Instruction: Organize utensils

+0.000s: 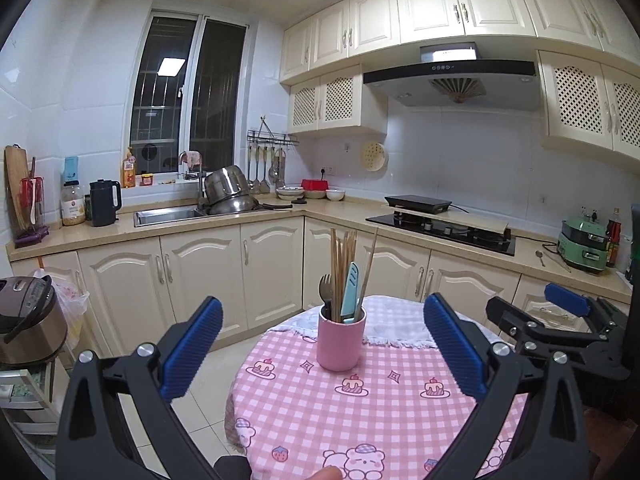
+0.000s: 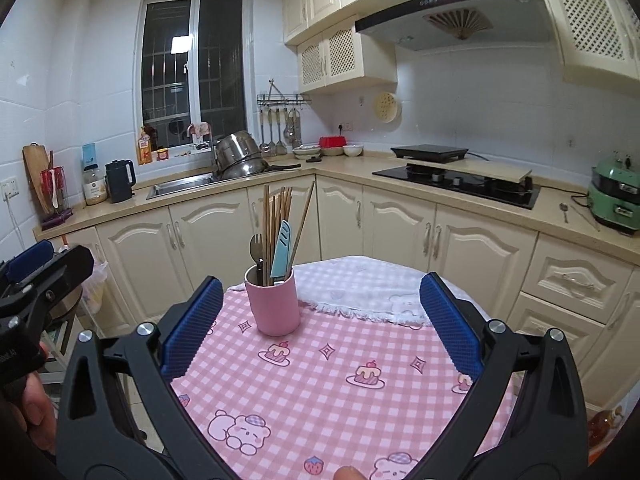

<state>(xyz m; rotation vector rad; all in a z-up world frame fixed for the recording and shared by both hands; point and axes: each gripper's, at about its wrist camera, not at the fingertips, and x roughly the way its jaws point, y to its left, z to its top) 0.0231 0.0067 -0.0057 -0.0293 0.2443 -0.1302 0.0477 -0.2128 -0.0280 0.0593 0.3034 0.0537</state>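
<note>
A pink cup [image 1: 341, 340] stands upright on the round table with the pink checked cloth [image 1: 360, 412]. It holds several wooden chopsticks [image 1: 344, 264], a metal fork [image 1: 326, 288] and a light blue knife [image 1: 350, 290]. The cup also shows in the right wrist view [image 2: 274, 304]. My left gripper [image 1: 323, 350] is open and empty, above the table's near side, with the cup ahead between its fingers. My right gripper [image 2: 320, 326] is open and empty, to the right of the cup. The right gripper also shows at the right edge of the left wrist view [image 1: 560, 320].
A white fringed cloth [image 2: 360, 288] covers the table's far side. Cream cabinets and a counter with a sink [image 1: 168, 214], a hob [image 1: 440, 228] and a green cooker [image 1: 584, 246] run behind. A rice cooker [image 1: 28, 320] stands at the left.
</note>
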